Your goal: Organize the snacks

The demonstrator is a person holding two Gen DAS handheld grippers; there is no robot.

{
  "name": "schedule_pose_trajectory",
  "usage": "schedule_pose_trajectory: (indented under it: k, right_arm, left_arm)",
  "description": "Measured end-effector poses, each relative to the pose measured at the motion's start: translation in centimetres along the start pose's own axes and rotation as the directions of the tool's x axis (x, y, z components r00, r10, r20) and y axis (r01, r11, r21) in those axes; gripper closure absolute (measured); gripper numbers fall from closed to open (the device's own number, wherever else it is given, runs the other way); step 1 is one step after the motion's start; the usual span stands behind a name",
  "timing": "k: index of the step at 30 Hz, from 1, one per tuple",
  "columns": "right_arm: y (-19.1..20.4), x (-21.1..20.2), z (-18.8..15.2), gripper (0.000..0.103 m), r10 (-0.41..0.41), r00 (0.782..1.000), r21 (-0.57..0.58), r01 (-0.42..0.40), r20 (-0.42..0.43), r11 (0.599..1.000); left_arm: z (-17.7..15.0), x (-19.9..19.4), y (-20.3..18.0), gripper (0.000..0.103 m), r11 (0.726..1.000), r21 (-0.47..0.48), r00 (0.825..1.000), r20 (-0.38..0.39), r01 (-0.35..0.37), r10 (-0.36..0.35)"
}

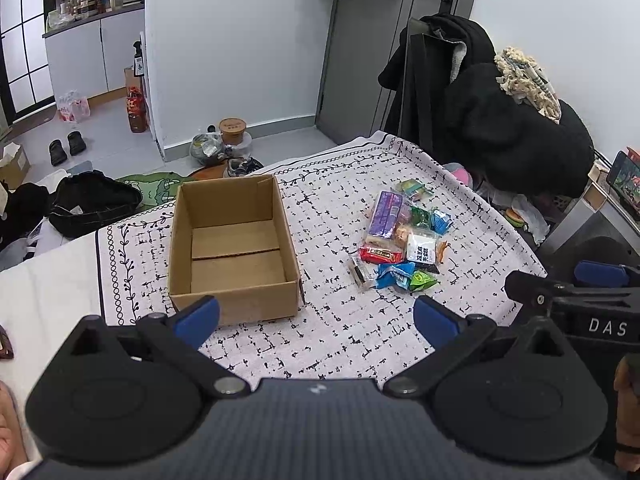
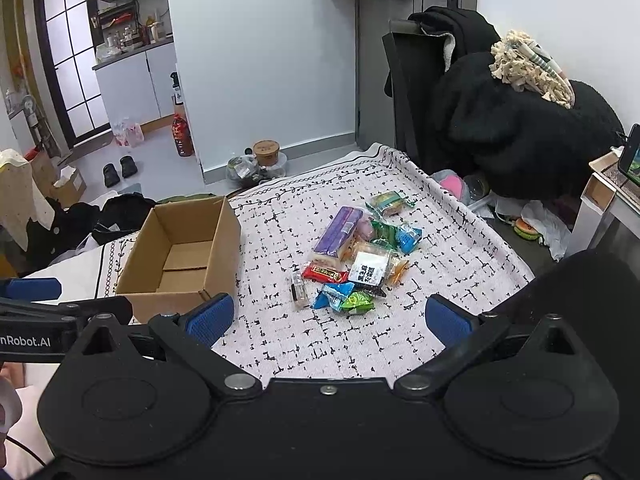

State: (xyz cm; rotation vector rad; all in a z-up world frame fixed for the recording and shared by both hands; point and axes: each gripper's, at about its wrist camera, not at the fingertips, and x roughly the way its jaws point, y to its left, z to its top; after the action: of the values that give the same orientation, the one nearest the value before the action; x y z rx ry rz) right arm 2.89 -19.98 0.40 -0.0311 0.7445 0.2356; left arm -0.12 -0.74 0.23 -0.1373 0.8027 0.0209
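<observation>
Left gripper: held wide, blue pads spread apart, nothing between them, hovering above the near edge of the cloth.
Right gripper: likewise spread wide and holding nothing, raised over the cloth in front of the snacks.
Snacks: heaped in a loose pile on the right half of the cloth, well apart from the box.
Purple packet: longest of the pile, lying at its far left side.
Red packet: flat, at the purple packet's near end.
White packet: printed in black characters (too small to read), just right of the red one.
Blue packet: at the near edge of the pile, touching a green packet.
Box: brown cardboard, open at the top, nothing inside, standing on the left half of the cloth.
Cloth: pale with black dashes in a grid and a leafy border, spread over a low surface.
Room: grey floor, white walls, grey door at the back.
Chair: behind the cloth on the right, buried under black coats.
Slippers: a black pair on the floor, far left.
Bottle: red-labelled, standing by the wall corner.
Kitchen counter: far left, crowded with small bottles.
</observation>
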Motion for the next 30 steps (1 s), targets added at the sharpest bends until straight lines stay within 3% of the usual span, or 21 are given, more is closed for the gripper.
schedule_pose_trajectory:
  k: [30]
  right_arm:
    - [-0.03, 0.10, -0.08, 0.000, -0.004, 1.000, -0.009, 0.004, 0.000, 1.000]
  left_arm:
    - [0.04, -0.14, -0.12, 0.000, 1.000, 0.000, 1.000, 0.003, 0.009, -0.009]
